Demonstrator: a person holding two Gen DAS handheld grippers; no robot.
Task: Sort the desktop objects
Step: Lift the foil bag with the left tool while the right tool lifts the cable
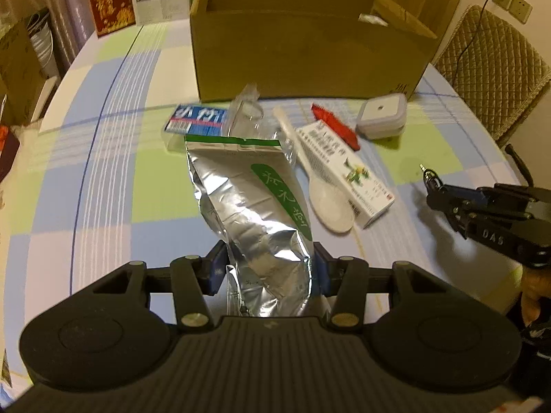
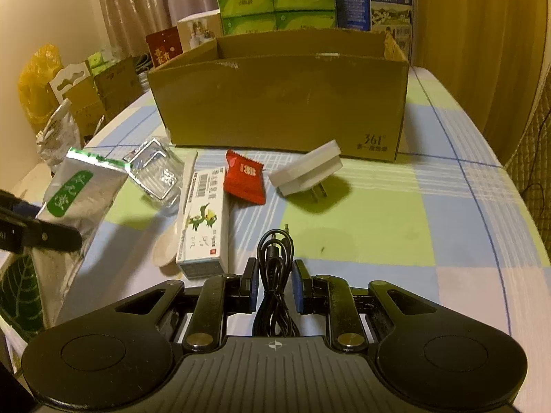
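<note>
The left gripper (image 1: 268, 272) is closed on the lower end of a foil pouch (image 1: 251, 199), pads pressed against both sides; the pouch's long axis runs away from the fingers toward the cardboard box (image 1: 310, 51), which stands directly ahead beyond the loose items. Before the box, a white spoon (image 1: 323, 199), a medicine carton (image 1: 347, 172), a red sachet (image 2: 244, 180) and a white plug adapter (image 2: 306, 172) are noted. The right gripper (image 2: 274, 289) is clamped fully on a coiled black cable (image 2: 273, 275), equally facing the box. The box interior is hidden from both views.
</note>
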